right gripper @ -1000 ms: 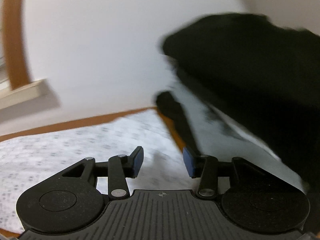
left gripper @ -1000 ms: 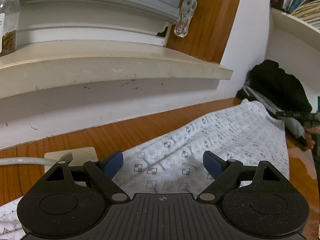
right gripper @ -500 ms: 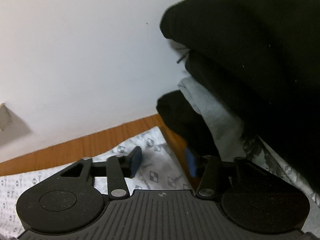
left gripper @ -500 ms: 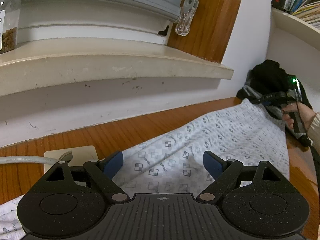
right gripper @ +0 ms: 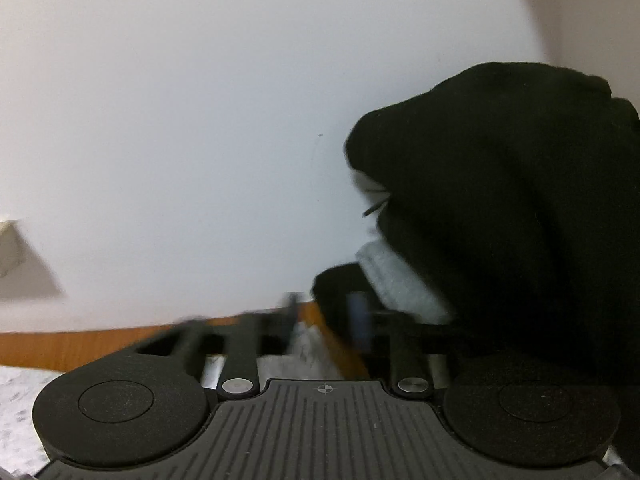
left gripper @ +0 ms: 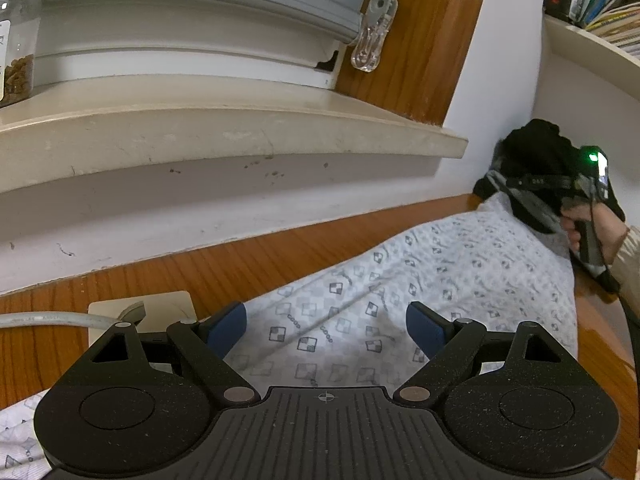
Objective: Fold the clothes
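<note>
A white garment with a small grey checked print (left gripper: 420,280) lies spread on the wooden table (left gripper: 248,264). My left gripper (left gripper: 326,326) is open and hovers just over its near part, with cloth between the blue pads but not pinched. My right gripper (right gripper: 324,320) is at the garment's far corner (right gripper: 306,336), close to the wall; the view is blurred, the fingers stand apart and hold nothing. In the left wrist view the right gripper (left gripper: 516,196) shows at the far corner with the hand behind it.
A pile of black and grey clothes (right gripper: 500,208) sits in the wall corner right of the garment. A window sill (left gripper: 224,120) with a jar (left gripper: 16,40) overhangs the table. A socket plate with a cable (left gripper: 132,312) lies at the left. A bookshelf (left gripper: 592,20) is at the upper right.
The right gripper moved along the garment to its far corner, tilting upward toward the wall. The left gripper has stayed put and open.
</note>
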The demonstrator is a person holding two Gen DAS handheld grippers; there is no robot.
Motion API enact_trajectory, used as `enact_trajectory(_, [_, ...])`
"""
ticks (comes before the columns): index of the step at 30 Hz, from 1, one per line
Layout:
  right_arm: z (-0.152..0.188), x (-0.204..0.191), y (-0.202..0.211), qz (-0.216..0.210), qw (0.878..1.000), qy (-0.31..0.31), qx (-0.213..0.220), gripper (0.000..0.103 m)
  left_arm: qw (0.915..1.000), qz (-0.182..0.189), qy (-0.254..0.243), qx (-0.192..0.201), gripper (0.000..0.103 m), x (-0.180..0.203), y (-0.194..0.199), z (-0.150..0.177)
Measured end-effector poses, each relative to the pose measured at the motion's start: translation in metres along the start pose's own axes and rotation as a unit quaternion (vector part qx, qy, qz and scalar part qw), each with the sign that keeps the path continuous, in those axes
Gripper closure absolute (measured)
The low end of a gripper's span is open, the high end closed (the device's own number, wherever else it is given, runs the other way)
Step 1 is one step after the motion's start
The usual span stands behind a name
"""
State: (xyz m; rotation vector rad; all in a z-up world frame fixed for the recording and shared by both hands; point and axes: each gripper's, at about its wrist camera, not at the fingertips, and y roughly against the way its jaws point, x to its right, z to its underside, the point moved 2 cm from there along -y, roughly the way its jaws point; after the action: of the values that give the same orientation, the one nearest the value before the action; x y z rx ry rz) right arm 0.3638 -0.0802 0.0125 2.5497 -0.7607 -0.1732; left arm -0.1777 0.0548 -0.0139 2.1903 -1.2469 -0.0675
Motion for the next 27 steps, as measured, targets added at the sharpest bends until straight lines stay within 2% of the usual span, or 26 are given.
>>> enact_trajectory(3, [0.011,-0.017,0.021,-0.045,0.999,0.022,-0.005,0.057,1.0000,-0.001,0.000,0.003,0.014,0.000,0.000,0.000])
enact_trajectory(6, [0.037,-0.039,0.042,-0.092,0.994,0.044,-0.033,0.057,0.9999,-0.005,-0.003,0.010,0.014,0.000,0.003,0.000])
enact_trajectory(10, [0.066,-0.041,0.044,-0.079,0.992,0.066,-0.074,0.055,0.9992,-0.035,-0.008,0.017,0.014,-0.005,0.020,-0.004])
enact_trajectory(13, [0.072,-0.028,0.043,-0.082,0.993,0.051,-0.069,0.043,0.9984,-0.050,-0.003,0.026,0.014,-0.019,0.049,-0.006])
enact_trajectory(18, [0.067,-0.018,0.022,-0.097,0.992,0.038,-0.070,0.037,0.9947,-0.092,-0.045,0.010,0.014,-0.043,0.094,0.003])
enact_trajectory(21, [0.074,-0.021,0.039,-0.092,0.992,0.038,-0.071,0.033,0.9918,-0.104,-0.071,-0.019,0.033,-0.053,0.102,0.018])
enact_trajectory(23, [0.075,-0.022,0.043,-0.092,0.993,0.037,-0.071,0.032,0.9909,-0.103,-0.077,-0.039,0.039,-0.057,0.098,0.026])
enact_trajectory(27, [0.075,-0.024,0.043,-0.091,0.993,0.035,-0.072,0.031,0.9892,-0.103,-0.086,-0.061,0.059,-0.059,0.091,0.036])
